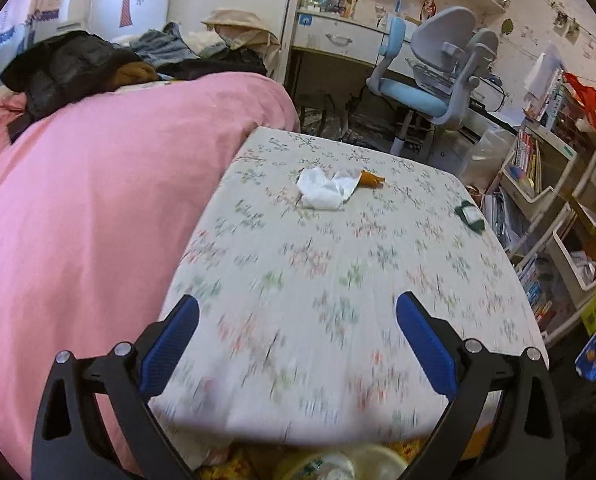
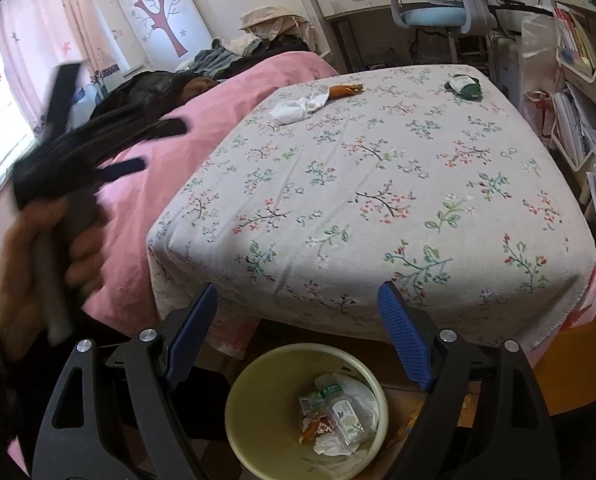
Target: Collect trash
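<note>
Trash left on the flowered bedspread (image 2: 378,184), a crumpled tissue (image 1: 322,190), orange scrap (image 1: 371,179) and green wrapper (image 1: 471,216), waits at its far end while both the left gripper (image 1: 298,344) and right gripper (image 2: 298,336) stand apart and empty above the bin (image 2: 258,376), so the next pickup likely calls for reaching across.

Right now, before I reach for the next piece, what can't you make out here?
- Bin: left wrist view, cut off by the bottom edge.
- Green item: both views, too small to identify.
- Orange scrap: partly behind the tissue.
- Left tongs: right wrist view, motion-blurred.
- Bin's lower contents: buried under the top trash.
</note>
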`<state>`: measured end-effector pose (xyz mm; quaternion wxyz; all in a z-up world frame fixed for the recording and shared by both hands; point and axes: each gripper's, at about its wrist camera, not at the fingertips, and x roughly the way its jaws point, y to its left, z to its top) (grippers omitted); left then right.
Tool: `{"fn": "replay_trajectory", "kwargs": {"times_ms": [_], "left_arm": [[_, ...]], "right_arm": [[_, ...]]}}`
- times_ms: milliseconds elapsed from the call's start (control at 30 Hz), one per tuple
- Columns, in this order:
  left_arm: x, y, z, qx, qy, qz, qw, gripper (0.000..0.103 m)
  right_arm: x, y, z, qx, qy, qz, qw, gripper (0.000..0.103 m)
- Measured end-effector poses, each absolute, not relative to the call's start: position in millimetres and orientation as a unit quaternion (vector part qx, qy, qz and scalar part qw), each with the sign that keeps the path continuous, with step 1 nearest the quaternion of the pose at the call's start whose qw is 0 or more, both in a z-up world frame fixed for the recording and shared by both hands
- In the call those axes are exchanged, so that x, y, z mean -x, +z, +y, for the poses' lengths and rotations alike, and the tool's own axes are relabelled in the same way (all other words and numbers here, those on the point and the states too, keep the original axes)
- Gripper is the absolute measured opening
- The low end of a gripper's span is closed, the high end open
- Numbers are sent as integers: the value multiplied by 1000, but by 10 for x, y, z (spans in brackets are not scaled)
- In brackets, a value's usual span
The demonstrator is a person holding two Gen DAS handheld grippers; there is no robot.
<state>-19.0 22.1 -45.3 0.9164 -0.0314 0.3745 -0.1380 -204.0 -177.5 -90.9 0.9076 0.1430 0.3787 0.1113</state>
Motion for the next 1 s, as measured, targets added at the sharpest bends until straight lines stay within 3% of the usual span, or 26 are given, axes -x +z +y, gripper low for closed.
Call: {"fn": "replay_trajectory", "kwargs": {"times_ms": [533, 600, 700, 767, 867, 1000], "left_arm": [[-1375, -872, -394, 6, -124, 393, 911, 94], [-1461, -915, -421, 5, -130, 399, 908, 84], [-1574, -1016, -452, 1, -153, 426, 892, 55], [-1598, -1074, -474, -12, -168, 442, 881, 23], [-1554, -1049, -449, -17, -192, 455, 869, 7], [-1410, -785, -218, 1, -221, 460, 860, 6]], "right_arm": [[1690, -1152, -1725, -158, 123, 411, 889, 79], [1625, -1178, -1746, -164, 122, 414, 887, 79], [1565, -1157, -1750, -165, 125, 408, 889, 83], [1512, -1137, -1744, -160, 127, 407, 890, 83], [1488, -1085, -1755, -164, 130, 398, 893, 83], [1452, -956, -1762, -156, 134, 378, 903, 83]]}}
